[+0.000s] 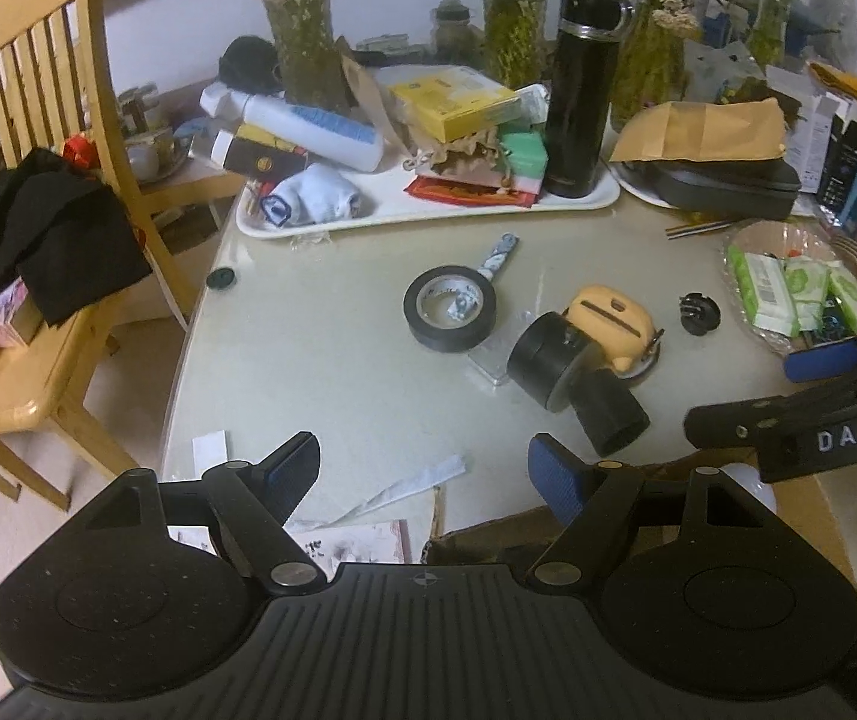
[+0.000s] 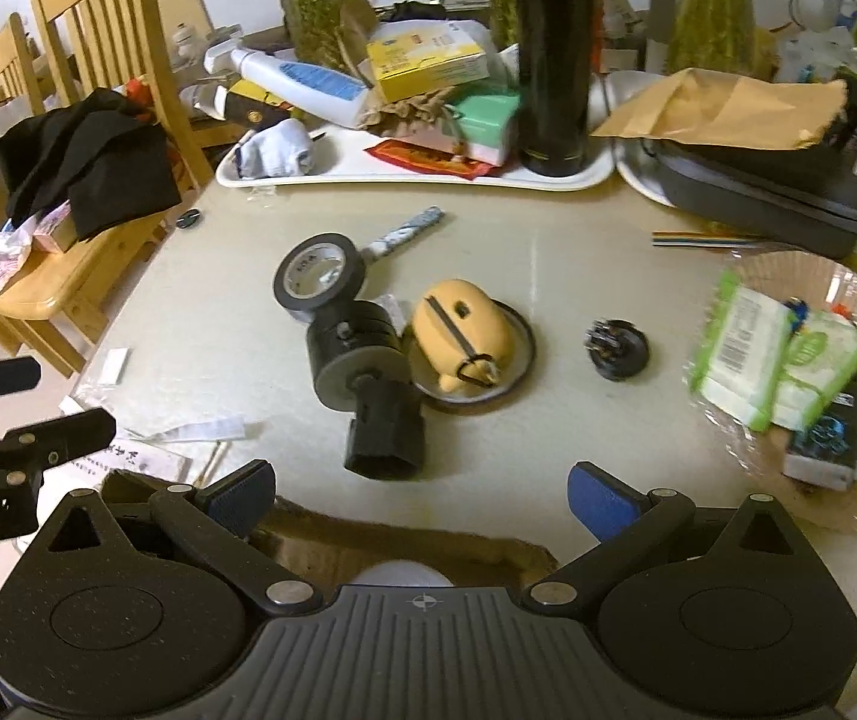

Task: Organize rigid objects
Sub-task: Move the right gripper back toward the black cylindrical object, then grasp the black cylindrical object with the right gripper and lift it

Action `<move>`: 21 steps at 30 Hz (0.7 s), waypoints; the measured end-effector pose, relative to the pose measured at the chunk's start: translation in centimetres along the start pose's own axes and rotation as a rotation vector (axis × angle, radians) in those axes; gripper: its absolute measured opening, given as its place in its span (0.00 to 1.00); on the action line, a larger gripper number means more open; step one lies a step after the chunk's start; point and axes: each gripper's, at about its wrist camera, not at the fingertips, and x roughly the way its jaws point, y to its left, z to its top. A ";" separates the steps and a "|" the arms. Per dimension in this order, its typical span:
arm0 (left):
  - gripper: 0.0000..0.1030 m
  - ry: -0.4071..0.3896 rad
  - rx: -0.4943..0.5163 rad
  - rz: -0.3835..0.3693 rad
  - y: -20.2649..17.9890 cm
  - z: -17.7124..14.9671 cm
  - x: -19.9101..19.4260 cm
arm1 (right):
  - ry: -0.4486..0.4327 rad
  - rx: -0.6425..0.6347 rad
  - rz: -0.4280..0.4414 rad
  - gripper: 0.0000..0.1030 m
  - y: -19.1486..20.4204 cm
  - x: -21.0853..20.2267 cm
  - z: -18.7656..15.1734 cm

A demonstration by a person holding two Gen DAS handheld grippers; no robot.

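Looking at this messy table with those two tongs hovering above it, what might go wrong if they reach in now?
Both the left tongs and the right tongs stand open and hold nothing. The black cylindrical camera mount lies on its side against the yellow rubbery case, so gripping either may nudge the other. The black roll of tape touches the mount too. The tall black flask stands upright on the white tray; a bump could topple it.
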 end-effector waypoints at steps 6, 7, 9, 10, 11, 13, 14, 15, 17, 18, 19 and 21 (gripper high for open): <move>0.74 0.020 -0.044 -0.017 0.8 -0.1 0.1 | 0.033 0.018 0.050 0.99 0.1 2.1 1.0; 0.74 0.022 -0.051 -0.022 1.0 0.0 0.1 | 0.039 0.026 0.061 0.99 0.1 2.4 1.2; 0.74 0.022 -0.064 -0.036 1.2 0.0 0.0 | 0.050 0.044 0.085 0.98 0.0 3.2 1.5; 0.74 0.021 -0.068 -0.042 1.3 0.0 0.0 | 0.053 0.050 0.094 0.95 0.0 3.5 1.6; 0.74 0.020 -0.071 -0.044 1.3 0.0 -0.1 | 0.059 0.056 0.103 0.92 -0.1 3.8 1.8; 0.74 0.019 -0.078 -0.050 1.3 0.0 -0.1 | 0.071 0.069 0.118 0.92 -0.3 4.5 2.0; 0.74 0.020 -0.082 -0.055 1.3 0.1 -0.1 | 0.075 0.074 0.119 0.92 -0.3 4.9 2.1; 0.74 0.022 -0.086 -0.059 1.4 0.0 0.0 | 0.079 0.078 0.119 0.92 -0.4 5.2 2.2; 0.74 0.023 -0.094 -0.066 1.4 0.1 0.0 | 0.087 0.093 0.132 0.89 -0.6 5.8 2.3; 0.74 0.023 -0.097 -0.069 1.5 0.1 -0.1 | 0.091 0.100 0.139 0.88 -0.7 6.1 2.3; 0.74 0.022 -0.100 -0.070 1.5 0.1 -0.1 | 0.096 0.105 0.145 0.87 -0.8 6.4 2.3; 0.74 0.021 -0.103 -0.072 1.5 0.2 -0.1 | 0.103 0.109 0.154 0.86 -0.8 6.9 2.3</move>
